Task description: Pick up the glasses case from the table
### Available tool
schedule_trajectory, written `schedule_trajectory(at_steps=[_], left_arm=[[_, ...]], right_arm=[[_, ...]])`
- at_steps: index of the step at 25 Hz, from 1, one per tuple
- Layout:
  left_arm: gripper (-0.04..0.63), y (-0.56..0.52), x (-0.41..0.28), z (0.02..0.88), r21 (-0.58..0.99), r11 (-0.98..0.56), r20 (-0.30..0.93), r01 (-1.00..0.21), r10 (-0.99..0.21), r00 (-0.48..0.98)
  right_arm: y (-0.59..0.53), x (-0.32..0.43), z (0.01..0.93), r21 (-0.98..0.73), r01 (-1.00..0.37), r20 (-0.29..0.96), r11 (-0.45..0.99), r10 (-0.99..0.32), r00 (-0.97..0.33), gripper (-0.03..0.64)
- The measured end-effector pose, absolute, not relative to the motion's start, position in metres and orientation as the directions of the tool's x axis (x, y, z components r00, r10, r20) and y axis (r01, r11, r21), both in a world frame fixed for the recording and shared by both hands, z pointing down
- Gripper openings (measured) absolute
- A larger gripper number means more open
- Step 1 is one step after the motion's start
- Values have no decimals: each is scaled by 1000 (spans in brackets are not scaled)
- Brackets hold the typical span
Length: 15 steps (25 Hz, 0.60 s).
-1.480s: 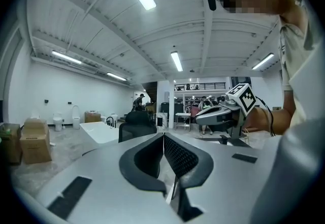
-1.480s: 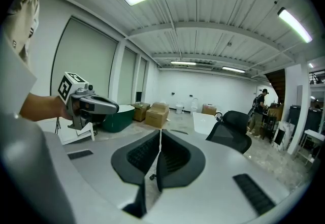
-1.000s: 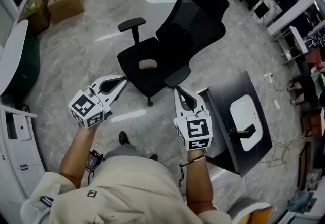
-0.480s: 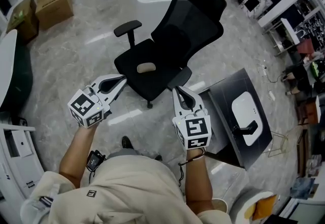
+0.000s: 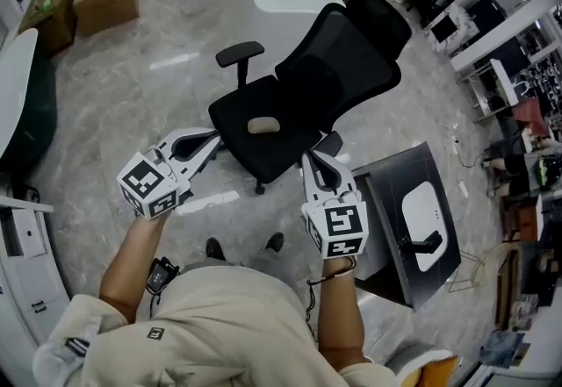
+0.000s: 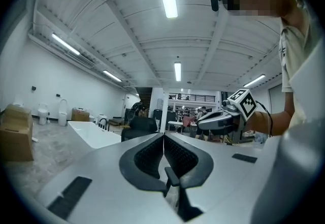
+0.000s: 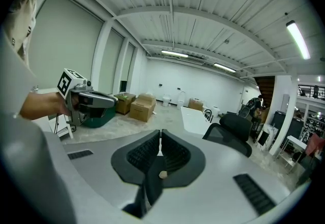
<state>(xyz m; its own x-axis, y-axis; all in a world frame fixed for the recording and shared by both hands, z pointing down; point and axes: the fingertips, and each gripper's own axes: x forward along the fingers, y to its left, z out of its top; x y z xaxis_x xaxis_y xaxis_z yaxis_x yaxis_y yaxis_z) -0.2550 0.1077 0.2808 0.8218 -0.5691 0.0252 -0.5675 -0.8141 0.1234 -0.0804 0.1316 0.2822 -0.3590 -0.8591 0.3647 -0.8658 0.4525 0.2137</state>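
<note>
Standing on a grey marble floor (image 5: 132,96), a person is holding a gripper in each hand, seen from above. The left gripper (image 5: 211,140) is pointing toward 1 o'clock and the right gripper (image 5: 313,159) toward 12 o'clock. Both are showing their jaws pressed together, with nothing between them.

No case is showing beyond doubt. The likeliest candidate is a small beige oblong (image 5: 263,125) lying on the seat of a black chair (image 5: 342,60) at 12 o'clock, between and just beyond the two gripper tips. A dark desk (image 5: 386,183) is sitting at 3 o'clock from the right gripper, near it. It is carrying a white shape (image 5: 420,212) and, just beside that at 6 o'clock, a black item (image 5: 423,245); both are too small to name.

The step in hand is looking like the approach, with the reach not yet begun. Doing it well is probably calling for settling first which thing is the case, since the task is naming a desk while the oblong is resting on a seat. The nearer gripper should then be opening wide before it is getting close, tilting down, and coming in across the thing's narrow width, not its length. Closing gently at the middle should keep a smooth rounded shell from squirting out. The other gripper is best kept well apart, clear of the lift.
</note>
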Motion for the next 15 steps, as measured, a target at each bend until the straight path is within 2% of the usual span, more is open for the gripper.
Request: schedule_trajectory(at_steps=[15], left_arm=[[20, 72, -340, 285, 116, -642, 64, -757, -756, 651]], right_arm=[[38, -158, 288, 188, -731, 359, 656, -738, -571, 26]])
